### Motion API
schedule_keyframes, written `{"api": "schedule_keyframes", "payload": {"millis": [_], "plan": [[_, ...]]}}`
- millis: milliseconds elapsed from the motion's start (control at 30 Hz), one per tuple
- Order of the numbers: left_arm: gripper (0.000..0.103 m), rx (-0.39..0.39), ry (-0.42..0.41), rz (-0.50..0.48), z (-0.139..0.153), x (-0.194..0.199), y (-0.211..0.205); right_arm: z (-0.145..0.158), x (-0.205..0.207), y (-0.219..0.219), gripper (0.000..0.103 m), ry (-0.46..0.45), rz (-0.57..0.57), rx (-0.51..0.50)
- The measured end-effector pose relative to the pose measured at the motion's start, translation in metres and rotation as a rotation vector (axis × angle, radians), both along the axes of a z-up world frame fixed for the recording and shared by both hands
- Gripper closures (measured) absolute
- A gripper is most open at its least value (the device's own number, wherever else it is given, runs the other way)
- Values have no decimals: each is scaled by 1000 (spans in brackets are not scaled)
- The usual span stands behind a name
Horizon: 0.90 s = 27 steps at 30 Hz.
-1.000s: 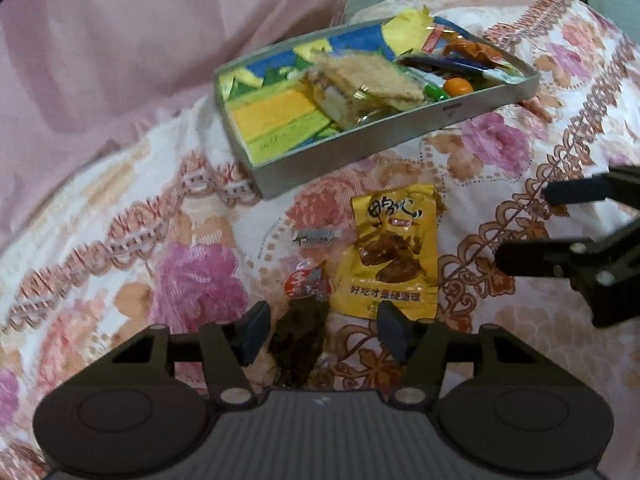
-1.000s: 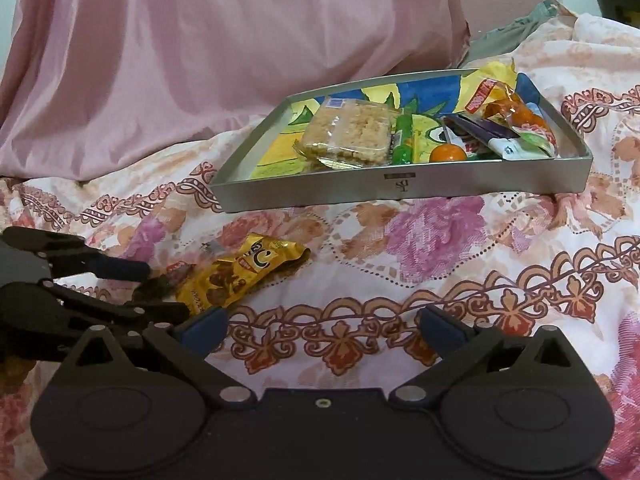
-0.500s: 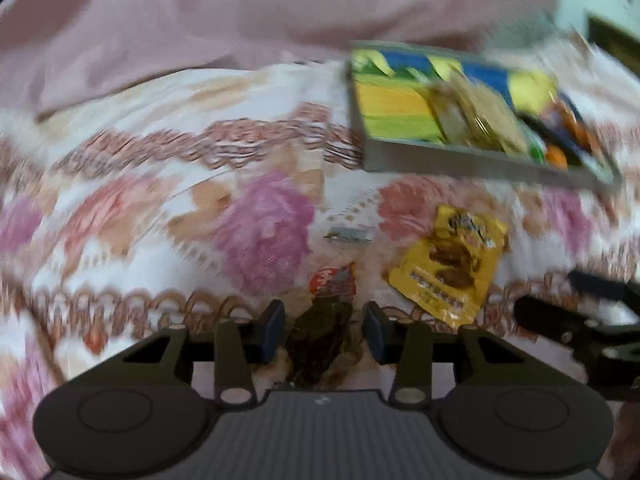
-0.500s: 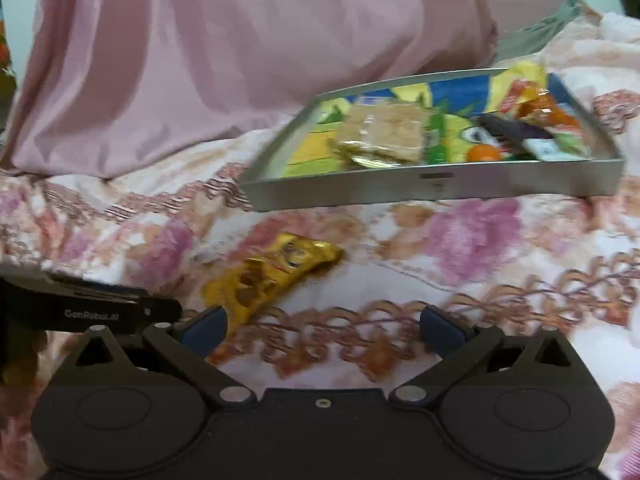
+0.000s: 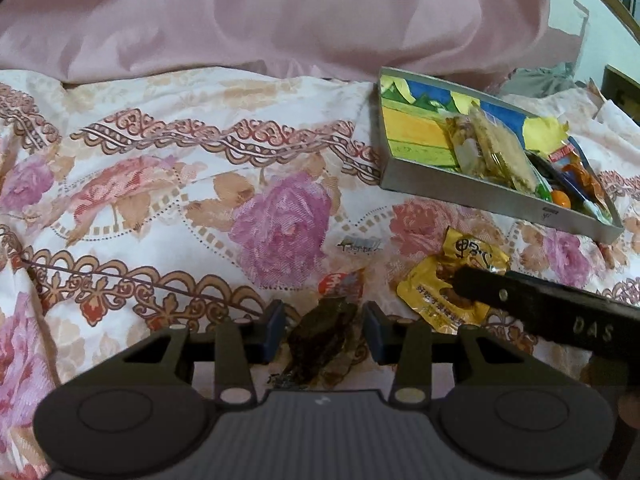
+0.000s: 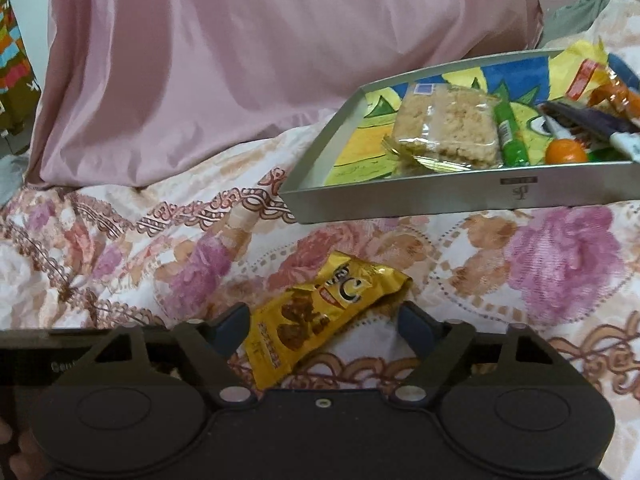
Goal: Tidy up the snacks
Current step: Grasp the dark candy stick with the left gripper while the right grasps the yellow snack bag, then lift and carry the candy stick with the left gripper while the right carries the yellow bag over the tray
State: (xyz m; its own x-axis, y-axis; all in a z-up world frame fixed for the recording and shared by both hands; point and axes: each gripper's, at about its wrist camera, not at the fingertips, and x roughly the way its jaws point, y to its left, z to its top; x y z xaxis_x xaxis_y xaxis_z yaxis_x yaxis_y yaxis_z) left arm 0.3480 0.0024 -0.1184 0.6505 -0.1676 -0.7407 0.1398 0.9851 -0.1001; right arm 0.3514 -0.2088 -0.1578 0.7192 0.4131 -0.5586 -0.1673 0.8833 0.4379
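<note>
Floral bedspread (image 5: pixel 168 200), pink pillow (image 6: pixel 240 60), both grippers' fingers apart, gripping nothing

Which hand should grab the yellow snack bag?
Right, probably. The right tool already has the yellow snack bag between its closing jaws, not yet pinched. The left tool sits around the dark snack instead.

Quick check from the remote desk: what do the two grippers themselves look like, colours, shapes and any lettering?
Both are matte black plastic. The left gripper and right gripper each have two angular linkage fingers tipped with dark blue pads, silver pivot screws and two round discs on the body. The left body is ribbed grey; the right gripper's side reads "DAS" in the left view.
</note>
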Motion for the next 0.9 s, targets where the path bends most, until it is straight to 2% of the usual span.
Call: {"api": "schedule_keyframes", "payload": {"millis": [267,367,533,600,900], "plan": [[52,65,20,-73,-6,5,-8,-5,14,3,28,3,27,28],[51,81,19,-83,-7,5,-10,-4,13,6,35,2,21,-11],[50,90,23,-80,-7,6,-12,-2,10,12,55,-3,31,-91],[50,95,23,-80,-7,6,-12,-2,8,14,60,-9,37,-113],[50,116,17,-95,-8,6,-14,-2,5,18,72,-31,58,-123]]}}
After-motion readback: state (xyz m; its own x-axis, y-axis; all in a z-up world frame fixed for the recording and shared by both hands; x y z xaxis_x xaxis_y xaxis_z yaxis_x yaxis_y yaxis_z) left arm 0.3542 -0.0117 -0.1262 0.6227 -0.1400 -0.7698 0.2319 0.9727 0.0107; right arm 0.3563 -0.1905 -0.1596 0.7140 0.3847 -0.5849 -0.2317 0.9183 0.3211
